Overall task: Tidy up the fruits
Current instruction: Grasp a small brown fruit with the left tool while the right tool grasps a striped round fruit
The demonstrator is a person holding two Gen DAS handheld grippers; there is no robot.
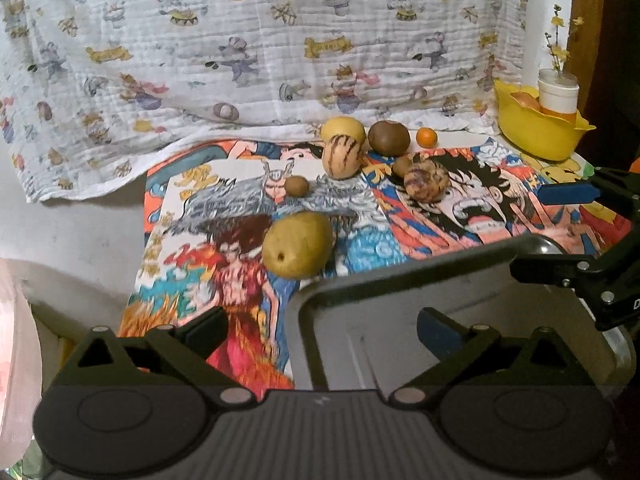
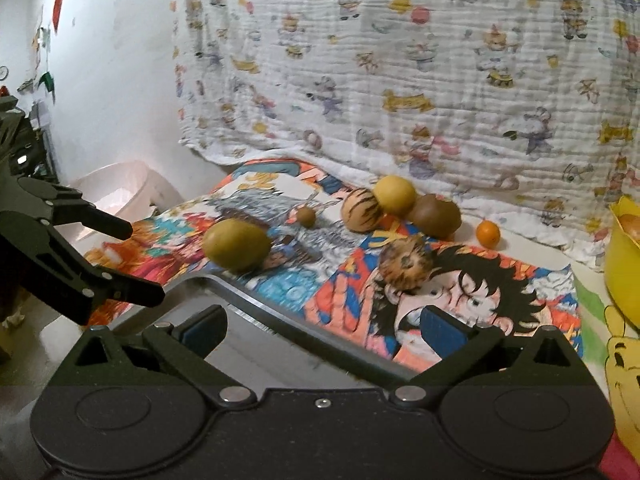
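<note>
Nearest the lens in each wrist view sits a matte black gripper body with two round pivot housings and ribbed plastic between them. Both the left gripper (image 1: 322, 330) and the right gripper (image 2: 322, 330) have their jaws spread wide apart, blue pads facing inward, with nothing clamped between them. Under both lies a grey metal tray (image 1: 400, 276) with a raised, rounded rim and a flat, smooth floor; it holds no fruit.

Fruits rest on a glossy cartoon-printed mat (image 1: 460, 216) covering the tabletop. A large olive-green oval fruit (image 1: 297, 244) with a dimpled end lies just beyond the tray's far rim. A small brown round fruit (image 1: 296, 186) sits near the mat's centre. Toward the mat's far edge stand a tan fruit with dark stripes (image 1: 342, 156), touching a smooth yellow round fruit (image 1: 344, 128) behind it, and a dull brown rounded fruit (image 1: 388, 137) just beside them. A small glossy orange (image 1: 426, 137) lies apart at the far edge. A mottled, rough-skinned fruit (image 1: 425, 181) sits in front of the brown one.

At the far right corner stands a yellow plastic bowl (image 1: 536, 132) containing a white cup (image 1: 558, 90). A crinkled white printed cloth (image 1: 260, 48) hangs behind.
</note>
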